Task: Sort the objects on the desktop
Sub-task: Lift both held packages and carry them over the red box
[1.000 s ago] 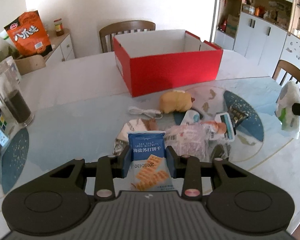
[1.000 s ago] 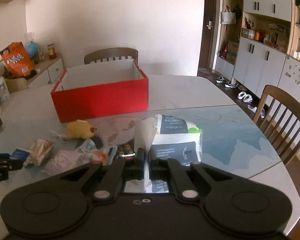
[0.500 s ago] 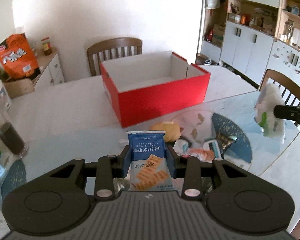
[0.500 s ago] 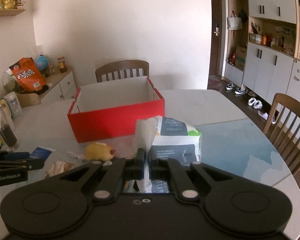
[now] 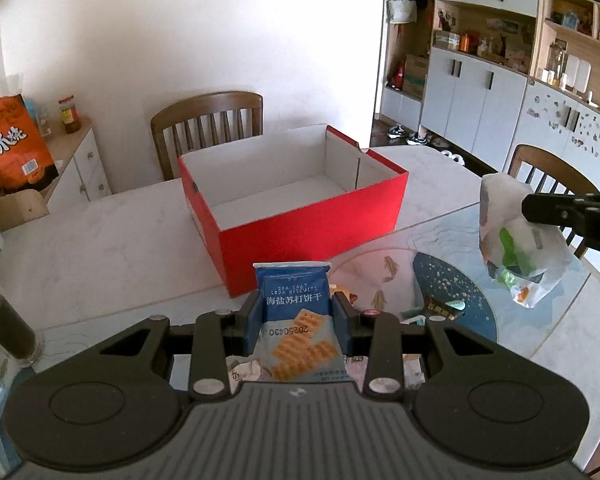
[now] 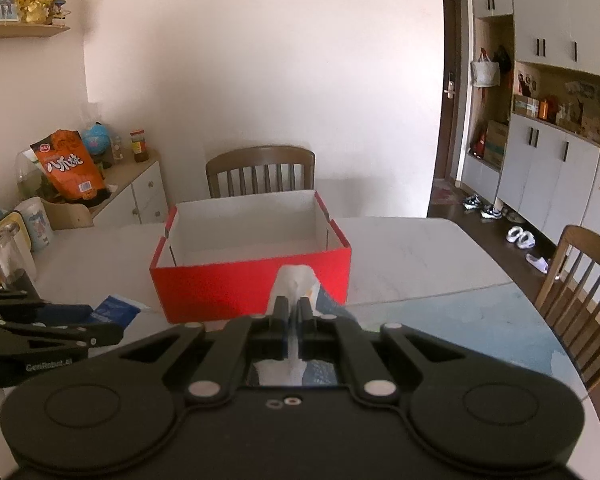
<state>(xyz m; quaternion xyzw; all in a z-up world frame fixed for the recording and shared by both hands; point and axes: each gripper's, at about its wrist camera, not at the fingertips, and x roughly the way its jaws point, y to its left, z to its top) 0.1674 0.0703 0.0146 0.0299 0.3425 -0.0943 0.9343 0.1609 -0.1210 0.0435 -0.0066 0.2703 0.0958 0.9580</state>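
I held 2 grippers, each loaded with 1 item. The left gripper (image 5: 296,312) was clamped on the blue biscuit packet (image 5: 294,316), its pads pressed against both side edges, so the packet stood upright at lower centre of the left wrist view. The right gripper (image 6: 294,312) was pinched almost fully closed on the white tissue sheet at the top of the tissue pack (image 5: 516,240); the pack hung below it, clear of the table (image 5: 100,248), at the right edge of the left wrist view.

The red box (image 5: 312,232) sat open and empty at centre frame in both views, beyond both loads. Several small items (image 5: 440,310) lay on the table at lower right of the left wrist view.

Step in hand, by my reading: carrying both items to the box. The next move called for bringing each load over the box rim, lowering it inside, then parting the jaws. The hanging pack could swing or tear free of its sheet, so its travel needed to be slow and level.
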